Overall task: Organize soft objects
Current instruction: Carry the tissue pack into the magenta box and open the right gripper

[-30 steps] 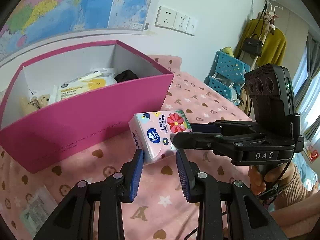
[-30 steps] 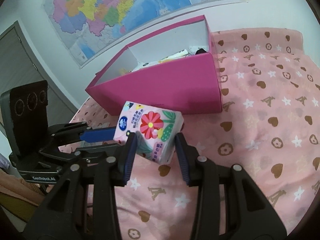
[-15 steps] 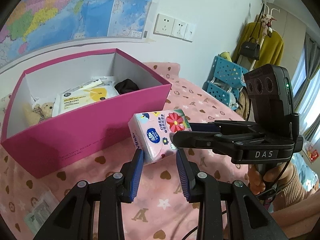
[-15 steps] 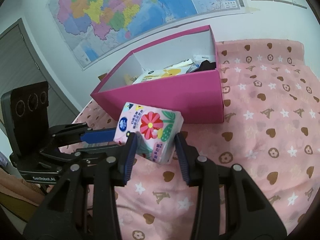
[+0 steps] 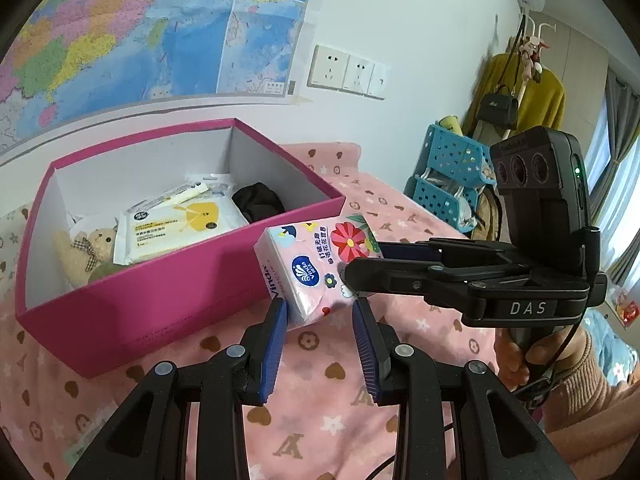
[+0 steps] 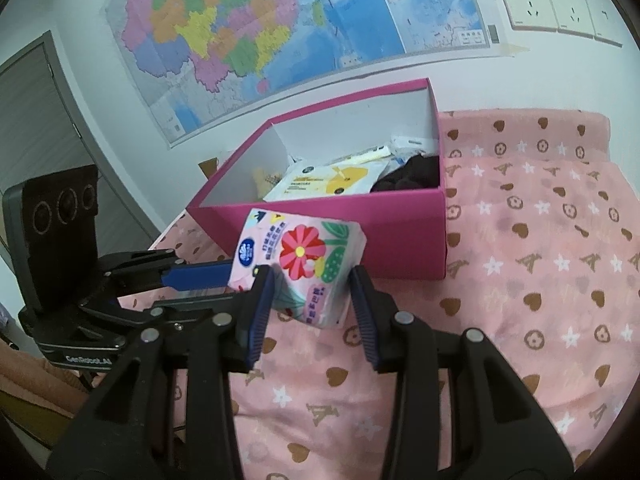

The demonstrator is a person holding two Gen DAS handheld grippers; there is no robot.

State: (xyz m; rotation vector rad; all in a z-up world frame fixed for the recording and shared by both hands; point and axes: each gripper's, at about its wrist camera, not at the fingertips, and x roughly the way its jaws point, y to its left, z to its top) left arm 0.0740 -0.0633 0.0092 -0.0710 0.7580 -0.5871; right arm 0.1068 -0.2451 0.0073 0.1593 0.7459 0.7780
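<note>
Both grippers hold a pink flowered tissue pack [image 5: 316,268] [image 6: 304,264] in the air, just in front of the near wall of the open magenta box [image 5: 168,292] [image 6: 400,236]. My left gripper [image 5: 320,312] is shut on the pack's near end. My right gripper [image 6: 310,284] is shut on its other end and shows from the side in the left wrist view [image 5: 360,268]. The box holds a wet-wipes pack [image 5: 176,224], a small teddy bear [image 5: 86,248] and a black cloth [image 5: 258,200].
The box stands on a pink patterned bedcover [image 6: 540,280] against a white wall with a map [image 6: 280,20]. A blue plastic rack [image 5: 452,184] and hanging clothes are at the right. A small clear packet [image 5: 76,454] lies at the near left.
Both grippers have lifted the tissue pack higher, so more of the box's inside shows. The grip on the pack is unchanged.
</note>
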